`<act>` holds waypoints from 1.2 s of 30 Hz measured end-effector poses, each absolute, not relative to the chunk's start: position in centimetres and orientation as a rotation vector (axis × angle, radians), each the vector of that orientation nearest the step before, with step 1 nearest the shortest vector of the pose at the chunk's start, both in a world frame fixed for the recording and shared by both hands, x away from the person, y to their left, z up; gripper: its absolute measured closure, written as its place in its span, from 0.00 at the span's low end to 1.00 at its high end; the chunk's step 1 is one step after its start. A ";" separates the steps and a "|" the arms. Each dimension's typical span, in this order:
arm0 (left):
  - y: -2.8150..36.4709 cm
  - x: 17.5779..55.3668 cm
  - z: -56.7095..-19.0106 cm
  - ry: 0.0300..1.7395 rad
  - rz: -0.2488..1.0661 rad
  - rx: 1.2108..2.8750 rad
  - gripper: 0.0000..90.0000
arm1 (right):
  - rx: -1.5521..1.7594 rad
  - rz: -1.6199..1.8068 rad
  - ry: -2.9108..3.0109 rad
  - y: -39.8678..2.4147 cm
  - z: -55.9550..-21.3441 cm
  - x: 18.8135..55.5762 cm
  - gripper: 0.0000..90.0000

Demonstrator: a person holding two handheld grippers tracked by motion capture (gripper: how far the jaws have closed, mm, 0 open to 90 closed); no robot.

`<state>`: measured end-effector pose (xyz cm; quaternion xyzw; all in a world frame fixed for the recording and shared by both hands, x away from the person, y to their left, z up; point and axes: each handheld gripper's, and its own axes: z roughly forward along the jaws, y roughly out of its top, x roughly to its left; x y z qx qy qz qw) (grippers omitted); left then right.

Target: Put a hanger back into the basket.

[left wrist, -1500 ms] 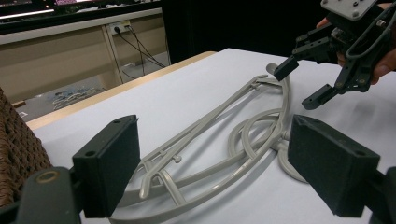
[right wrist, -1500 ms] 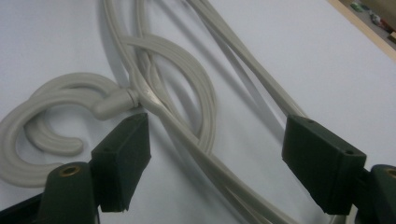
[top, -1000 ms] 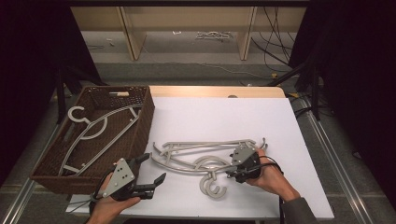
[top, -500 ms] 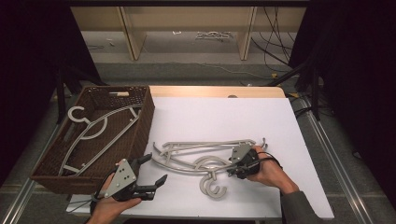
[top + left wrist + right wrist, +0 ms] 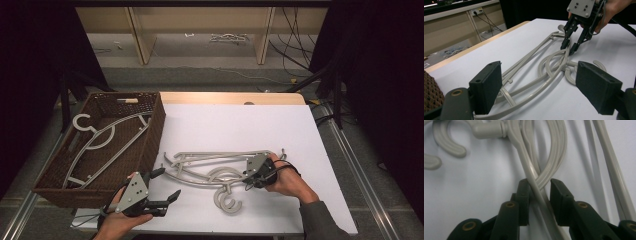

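Several grey plastic hangers [image 5: 210,167] lie tangled on the white table sheet, hooks [image 5: 227,200] toward the front. My right gripper [image 5: 247,179] points down at the pile's right side. Its jaws have just been closing and straddle two crossing hanger arms [image 5: 537,183]; one pad touches them and a thin gap remains at the other. The left gripper view shows this right gripper [image 5: 569,49] astride the same arm [image 5: 554,72]. My left gripper [image 5: 166,183] is held wide open at the front left, beside the pile's left end, with nothing between its pads [image 5: 486,85].
A brown wicker basket [image 5: 152,130] stands at the left with another grey hanger [image 5: 100,140] and a short wooden piece [image 5: 127,100] inside. The white sheet [image 5: 240,125] is bare behind the pile. Shelving legs and cables stand beyond the table's far edge.
The right gripper's jaws have narrowed around the crossing hanger arms, and the hand has barely shifted. The left gripper and the hangers stay where they were.
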<state>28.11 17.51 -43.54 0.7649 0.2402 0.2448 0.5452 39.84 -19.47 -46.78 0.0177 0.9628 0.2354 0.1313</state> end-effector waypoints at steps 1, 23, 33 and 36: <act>17.5 28.1 -43.6 0.569 0.580 1.815 0.24 | 0.023 0.654 2.803 -19.4 -46.6 39.8 0.80; 13.8 31.5 -44.6 0.484 0.676 1.995 0.36 | -0.154 0.640 2.677 -19.3 -44.0 38.6 0.86; 9.8 34.3 -46.5 0.436 0.702 2.158 0.37 | -0.174 0.639 2.653 -19.4 -42.6 38.0 0.88; 9.3 34.9 -46.6 0.416 0.712 2.180 0.40 | -0.188 0.643 2.653 -19.5 -42.5 37.9 0.88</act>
